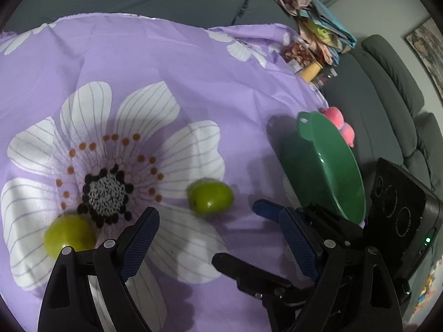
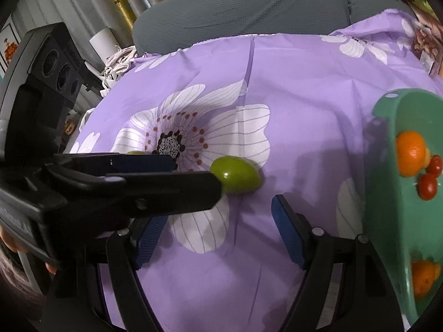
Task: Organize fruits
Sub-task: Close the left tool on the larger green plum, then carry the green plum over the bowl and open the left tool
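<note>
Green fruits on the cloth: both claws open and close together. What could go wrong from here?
1. The two claws crowd each other: the left claw crosses in front of the right claw, so a collision is possible.
2. The nearer green fruit is round and loose on the purple cloth; a nudge may roll it.
3. The green bowl already holds fruit; a bump could spill it.

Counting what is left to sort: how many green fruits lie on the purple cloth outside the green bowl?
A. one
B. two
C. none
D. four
B: one green fruit lies mid-cloth, a second green fruit near the flower's dark centre, both outside the green bowl.
</note>
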The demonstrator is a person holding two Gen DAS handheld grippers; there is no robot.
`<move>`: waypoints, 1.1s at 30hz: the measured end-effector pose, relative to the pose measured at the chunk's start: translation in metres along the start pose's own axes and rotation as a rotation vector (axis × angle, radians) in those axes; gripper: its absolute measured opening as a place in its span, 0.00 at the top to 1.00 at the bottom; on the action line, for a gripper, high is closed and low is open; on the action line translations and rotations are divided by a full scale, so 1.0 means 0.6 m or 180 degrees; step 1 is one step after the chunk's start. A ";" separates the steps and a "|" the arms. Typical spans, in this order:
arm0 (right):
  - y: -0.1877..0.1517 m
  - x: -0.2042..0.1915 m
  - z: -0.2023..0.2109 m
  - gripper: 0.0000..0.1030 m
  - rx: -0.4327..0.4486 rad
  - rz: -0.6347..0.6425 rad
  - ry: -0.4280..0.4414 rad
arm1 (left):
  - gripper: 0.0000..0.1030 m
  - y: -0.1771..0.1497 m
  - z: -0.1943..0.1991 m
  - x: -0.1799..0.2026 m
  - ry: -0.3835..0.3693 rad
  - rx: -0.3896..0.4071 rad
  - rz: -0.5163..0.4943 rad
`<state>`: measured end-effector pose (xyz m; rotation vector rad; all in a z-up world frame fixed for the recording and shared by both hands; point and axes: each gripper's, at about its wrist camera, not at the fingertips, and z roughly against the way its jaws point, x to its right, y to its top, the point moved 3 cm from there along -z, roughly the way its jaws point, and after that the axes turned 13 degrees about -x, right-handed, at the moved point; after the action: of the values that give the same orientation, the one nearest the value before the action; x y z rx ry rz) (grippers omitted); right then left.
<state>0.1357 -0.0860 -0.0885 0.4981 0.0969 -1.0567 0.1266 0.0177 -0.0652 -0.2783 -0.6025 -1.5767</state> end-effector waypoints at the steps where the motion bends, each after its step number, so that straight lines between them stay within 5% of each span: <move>1: 0.004 0.001 -0.004 0.26 -0.0003 -0.0027 0.0018 | 0.14 0.003 -0.004 -0.002 -0.0006 0.0008 0.0019; 20: 0.028 0.020 -0.038 0.42 -0.0050 -0.0180 0.0114 | 0.25 0.028 -0.052 -0.001 0.0013 -0.0067 0.0029; 27: 0.031 0.024 -0.038 0.56 -0.0037 -0.0168 0.0147 | 0.41 0.033 -0.058 0.002 0.0043 -0.0074 -0.0020; 33: 0.030 0.023 -0.038 0.57 -0.0036 -0.0130 0.0156 | 0.50 0.033 -0.058 0.000 0.0080 -0.0066 -0.0007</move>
<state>0.1614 -0.0800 -0.1066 0.5137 0.1570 -1.0835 0.1524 -0.0007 -0.0896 -0.2731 -0.5672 -1.5872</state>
